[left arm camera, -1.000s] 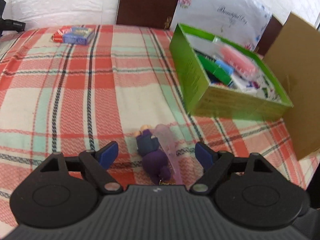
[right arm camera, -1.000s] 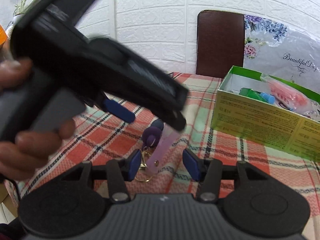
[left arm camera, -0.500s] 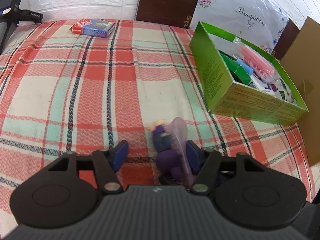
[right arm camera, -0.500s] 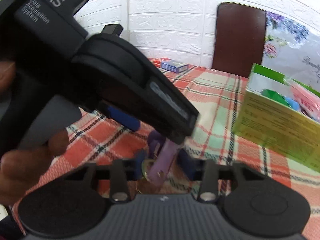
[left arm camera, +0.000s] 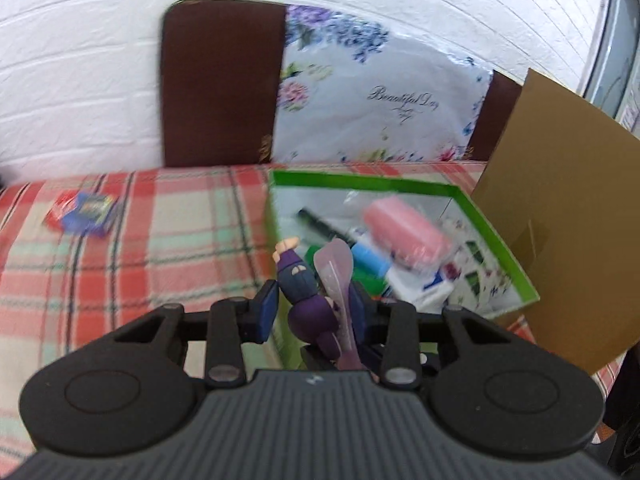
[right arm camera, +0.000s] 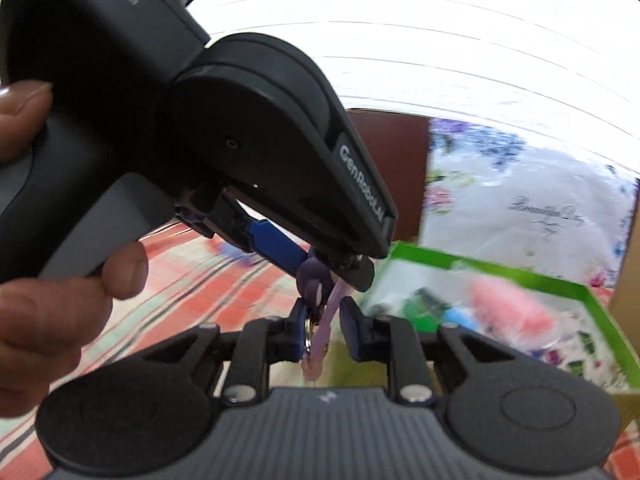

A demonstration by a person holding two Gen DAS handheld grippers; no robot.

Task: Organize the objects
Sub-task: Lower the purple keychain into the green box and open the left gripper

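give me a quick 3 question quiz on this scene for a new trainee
1. What is clamped in the left gripper? A a spoon; B a purple keychain figure; C a cup
2. True or false: the green box is empty.
3. In the left wrist view, on which side of the green box does the card pack lie?
Key: 1 B; its jaws have just been closing, with the figure between them. 2 false; it holds a pink roll and more. 3 left, on the plaid cloth.
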